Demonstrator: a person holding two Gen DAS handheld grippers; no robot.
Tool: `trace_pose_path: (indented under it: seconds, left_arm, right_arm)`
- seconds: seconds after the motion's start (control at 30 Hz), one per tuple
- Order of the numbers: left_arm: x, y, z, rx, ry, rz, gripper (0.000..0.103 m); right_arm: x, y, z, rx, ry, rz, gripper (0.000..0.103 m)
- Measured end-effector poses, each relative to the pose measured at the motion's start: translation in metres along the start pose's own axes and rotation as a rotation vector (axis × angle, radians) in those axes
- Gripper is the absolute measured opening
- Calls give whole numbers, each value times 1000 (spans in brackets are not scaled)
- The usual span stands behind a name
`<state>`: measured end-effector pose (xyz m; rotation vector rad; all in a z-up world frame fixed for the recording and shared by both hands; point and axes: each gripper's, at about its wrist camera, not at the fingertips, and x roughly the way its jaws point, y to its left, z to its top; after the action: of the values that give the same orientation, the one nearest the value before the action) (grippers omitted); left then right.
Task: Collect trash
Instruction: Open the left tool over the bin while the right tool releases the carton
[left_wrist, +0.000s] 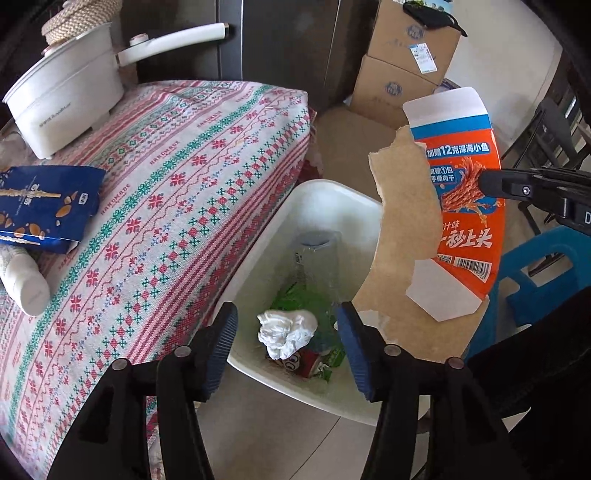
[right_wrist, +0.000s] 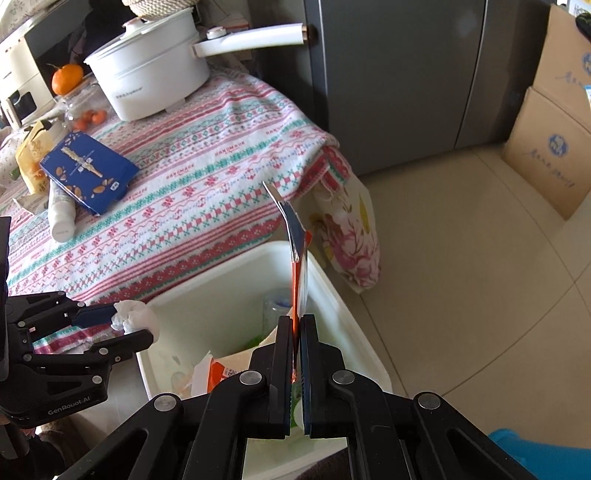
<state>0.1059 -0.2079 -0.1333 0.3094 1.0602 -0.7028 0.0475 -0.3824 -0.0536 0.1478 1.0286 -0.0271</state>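
Note:
A white bin stands on the floor beside the table, with a plastic bottle, green wrappers and a can inside. My left gripper is open above the bin; a crumpled white tissue sits between its jaws, and the right wrist view shows the tissue at the fingertips. My right gripper is shut on a flattened orange snack box, held upright over the bin. The box also shows at the right in the left wrist view. A blue snack box lies on the table.
The table has a patterned cloth with a white pot, a white bottle and an orange. Cardboard boxes stand by a dark cabinet. A blue stool is at the right. A floral bag hangs at the table corner.

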Motion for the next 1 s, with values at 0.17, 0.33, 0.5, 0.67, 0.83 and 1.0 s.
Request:
trace_pose_path:
  seconds: [0.17,0.33,0.5,0.67,0.83,1.0]
  left_arm:
    - [-13,12,3,-44,-16,9,67]
    - [-29,28,5,-100,-42,32,69]
    - [-43,48,5,-169,-68,46,70]
    - [-57,61,1,-203,-87,55,71]
    - [-67,68,-3,-221,-98,61,71]
    - [-77,74,-9,-232,-105,68,71]
  right_arm:
    - [4,0,-1,-2,16,-9,2]
    - [8,3,-1,-16,29,-10,2]
    - [18,11,-4,-50,60,-23,2]
    - [31,19,-7,-79,98,-47,2]
    - [45,24,-10,-94,140,-60,3]
    - [53,27,-11,-89,166,-64,4]
